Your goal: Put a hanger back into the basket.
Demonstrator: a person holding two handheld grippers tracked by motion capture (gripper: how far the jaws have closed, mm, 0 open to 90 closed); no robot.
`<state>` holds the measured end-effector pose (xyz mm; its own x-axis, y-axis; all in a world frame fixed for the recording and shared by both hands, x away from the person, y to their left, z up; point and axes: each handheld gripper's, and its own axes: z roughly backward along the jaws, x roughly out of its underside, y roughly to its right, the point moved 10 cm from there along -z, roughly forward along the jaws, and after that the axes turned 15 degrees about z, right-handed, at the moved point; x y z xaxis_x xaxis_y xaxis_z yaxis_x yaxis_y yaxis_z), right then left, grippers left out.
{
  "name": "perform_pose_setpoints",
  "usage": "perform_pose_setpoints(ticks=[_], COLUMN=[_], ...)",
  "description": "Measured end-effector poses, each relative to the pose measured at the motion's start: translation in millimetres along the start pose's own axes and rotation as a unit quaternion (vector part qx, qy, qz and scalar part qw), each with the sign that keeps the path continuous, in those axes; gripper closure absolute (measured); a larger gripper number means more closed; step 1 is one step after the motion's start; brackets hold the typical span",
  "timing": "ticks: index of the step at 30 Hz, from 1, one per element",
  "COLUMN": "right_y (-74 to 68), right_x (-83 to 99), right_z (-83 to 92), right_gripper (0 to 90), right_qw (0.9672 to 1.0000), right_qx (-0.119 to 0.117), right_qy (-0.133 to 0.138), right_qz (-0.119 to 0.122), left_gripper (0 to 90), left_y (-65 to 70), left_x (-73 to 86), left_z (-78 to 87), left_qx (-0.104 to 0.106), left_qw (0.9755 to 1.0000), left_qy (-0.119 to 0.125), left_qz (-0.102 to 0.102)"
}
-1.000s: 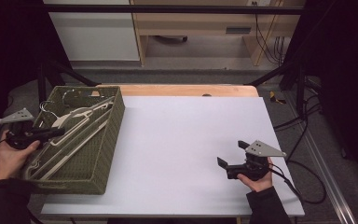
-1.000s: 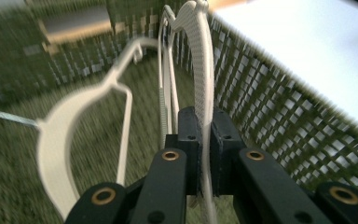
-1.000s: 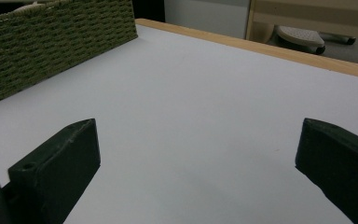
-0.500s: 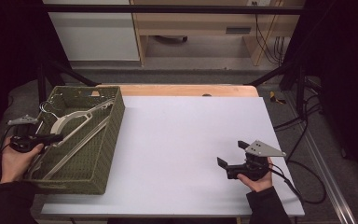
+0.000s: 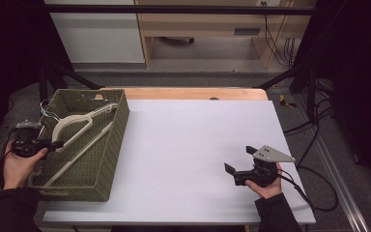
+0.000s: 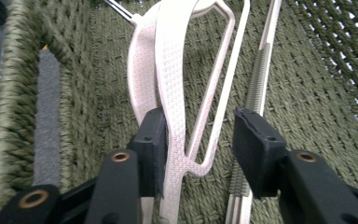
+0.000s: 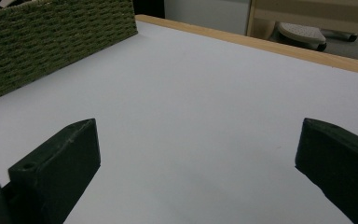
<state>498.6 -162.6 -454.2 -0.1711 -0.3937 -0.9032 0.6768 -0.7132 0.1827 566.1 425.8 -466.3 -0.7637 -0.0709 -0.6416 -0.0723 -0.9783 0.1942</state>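
Two pale plastic clothes hangers lie slanted inside the green woven basket at the table's left. My left gripper reaches over the basket's left rim. In the left gripper view its jaws have just been opening. One hanger arm still runs between them, resting against the left pad with a gap to the right pad. My right gripper rests on the white table at the near right, open, with nothing between its jaws.
The white table top stretches between the basket and the right hand. A wooden strip edges its far side. The basket's woven wall stands at the far left of the right gripper view. Cables trail off the table's right edge.
The hangers have sunk from a raised position down into the basket. My left hand dropped slightly toward the basket's near-left rim. The right hand has not moved.
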Motion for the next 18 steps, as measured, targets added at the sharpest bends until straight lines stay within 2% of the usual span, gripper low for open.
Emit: perform_pose_setpoints(ticks=[3,5,11,14,18], right_y=[0.1,0.1,0.1,0.3,1.2], right_x=[0.3,0.3,-0.3,-0.9,-2.2], right_z=[0.1,0.0,0.7,1.6,3.1], right_gripper=[0.7,0.6,0.7,0.6,0.6], right_qw=[1.0,1.0,1.0,1.0,1.0], right_qx=[0.0,0.0,0.0,0.0,0.001], right_qy=[-0.001,-0.001,0.001,0.002,0.006], right_qz=[0.0,0.0,-0.001,-0.003,-0.004], left_gripper=[48.2,48.0,45.7,41.5,36.8], left_y=[-2.7,-2.1,6.6,19.2,43.3], left_x=[-1.4,-1.6,-8.7,-15.1,-23.1], left_z=[1.1,3.7,13.8,22.1,38.1], left_qx=[-0.007,0.0,0.014,0.031,0.061], left_qw=[0.9999,0.9998,0.9992,0.9972,0.9917], left_qy=[0.006,0.006,0.038,0.069,0.112], left_qz=[0.01,0.017,0.007,-0.001,-0.012])
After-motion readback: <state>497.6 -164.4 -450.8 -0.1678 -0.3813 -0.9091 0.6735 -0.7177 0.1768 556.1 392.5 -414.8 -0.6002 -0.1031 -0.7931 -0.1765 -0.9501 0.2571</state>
